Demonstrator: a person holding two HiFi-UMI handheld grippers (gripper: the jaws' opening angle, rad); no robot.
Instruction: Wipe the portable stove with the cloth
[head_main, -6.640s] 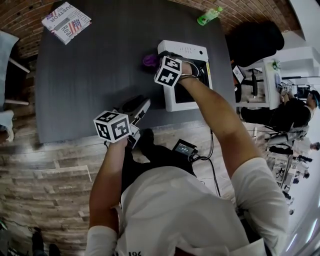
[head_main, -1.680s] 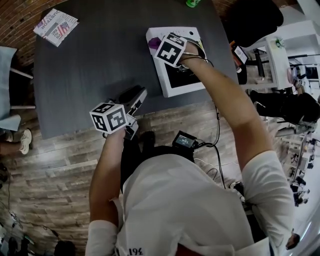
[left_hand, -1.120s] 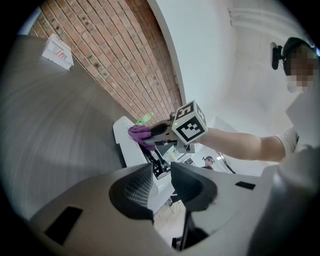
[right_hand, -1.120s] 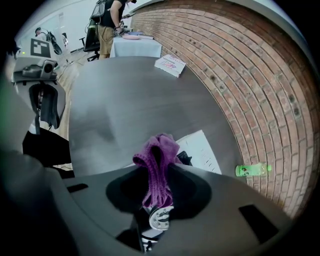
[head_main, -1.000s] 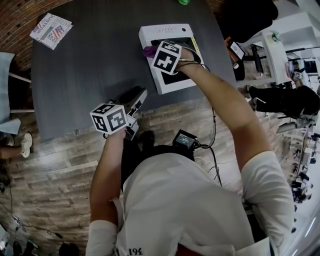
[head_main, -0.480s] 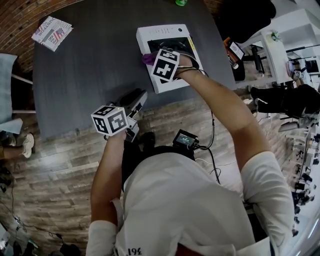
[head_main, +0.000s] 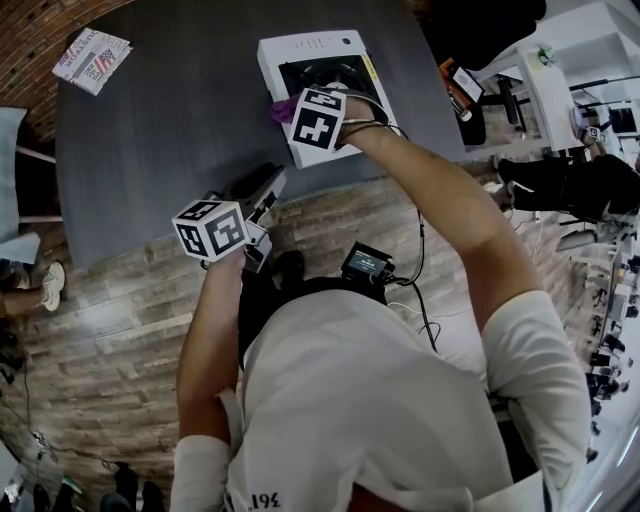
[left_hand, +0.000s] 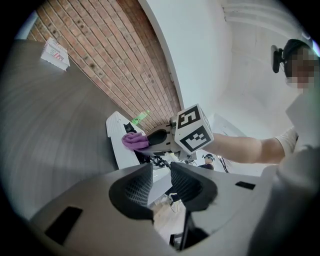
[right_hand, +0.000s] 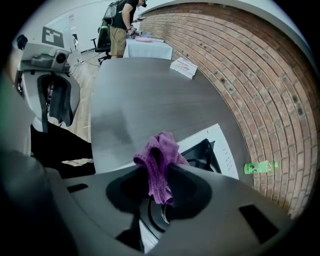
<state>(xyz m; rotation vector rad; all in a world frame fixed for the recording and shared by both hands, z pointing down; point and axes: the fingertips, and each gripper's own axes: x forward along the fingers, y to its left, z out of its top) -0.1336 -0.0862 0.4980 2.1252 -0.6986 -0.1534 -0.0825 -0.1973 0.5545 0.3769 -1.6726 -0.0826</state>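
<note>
- Fingers (right_hand: 189, 186) of the right gripper (right_hand: 159, 192) were closed on the purple cloth (right_hand: 161, 150), which was pinched in a bunch between them.
- One part of the cloth stood up above the fingertips. A narrower tail hung down in the gap between the jaws.
- From the head view, the right gripper (head_main: 300, 112) was over the near left part of the portable stove (head_main: 300, 45), with the cloth (head_main: 281, 110) protruding from its tip at the stove's left edge.
- From the left gripper view, the cloth (left_hand: 134, 141) lay against the stove's white top (left_hand: 114, 135). Firm contact could not be confirmed.
- In the right gripper view, the black burner recess sat just beyond and below the cloth, inside the white housing (right_hand: 220, 137).
- The left gripper (left_hand: 161, 180) had its jaws a narrow gap apart with nothing between them.
- The left gripper (head_main: 262, 188) was at the near edge of the dark table (head_main: 160, 130), well apart from the stove.
- A folded newspaper (head_main: 85, 58) lay at the table's far left corner.
- A green bottle (right_hand: 260, 167) lay beyond the stove, near the brick wall.
</note>
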